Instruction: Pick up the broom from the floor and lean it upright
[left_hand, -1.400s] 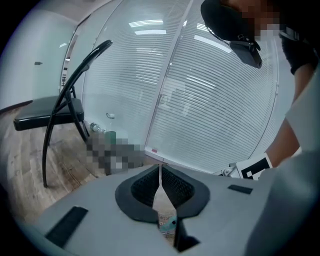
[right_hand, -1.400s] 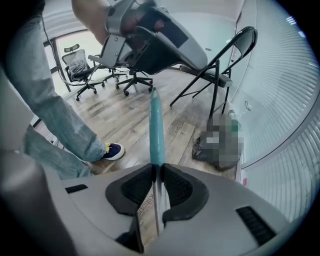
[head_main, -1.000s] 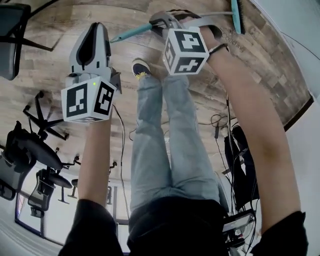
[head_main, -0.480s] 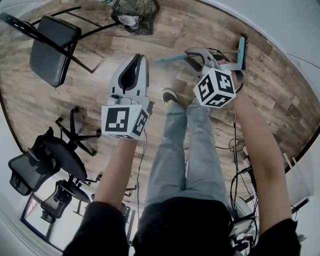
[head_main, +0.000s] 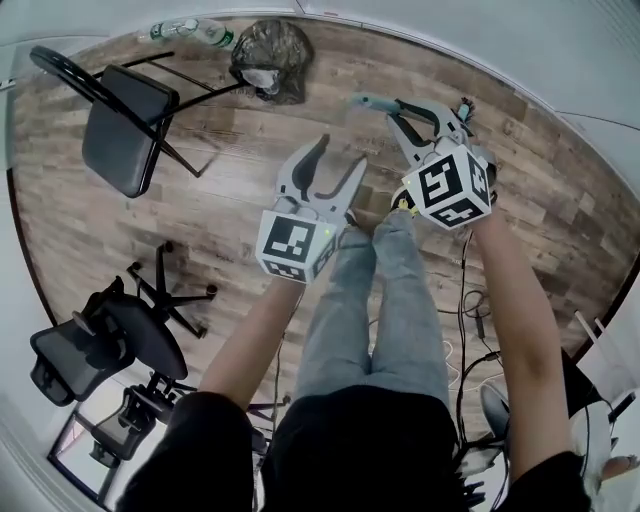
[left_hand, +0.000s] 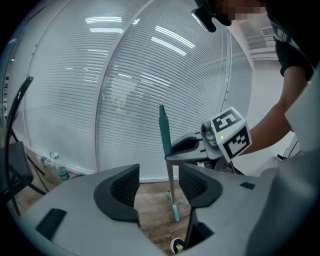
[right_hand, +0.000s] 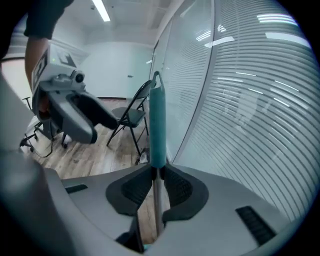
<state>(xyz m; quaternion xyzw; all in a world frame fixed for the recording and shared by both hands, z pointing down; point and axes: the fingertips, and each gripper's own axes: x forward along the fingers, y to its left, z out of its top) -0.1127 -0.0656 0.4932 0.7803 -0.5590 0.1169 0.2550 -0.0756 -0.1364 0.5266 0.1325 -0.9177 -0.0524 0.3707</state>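
Right gripper (right_hand: 157, 174) clamped on the broom (right_hand: 158, 120) just under its teal grip, I hold it nearly upright, head down near the floor (left_hand: 150, 206), glass wall (right_hand: 240, 100) just beyond, my left gripper (left_hand: 159, 176) close beside, jaws opening, empty.

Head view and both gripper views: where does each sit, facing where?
Head view: on the head, steeply down at floor; arms, legs, left claw, right claw show.
Left gripper view: on left claw, facing blinds; its opening jaws empty.
Right gripper view: on right claw, jaws shut on broom; left claw beyond.
Shared: broom in all.
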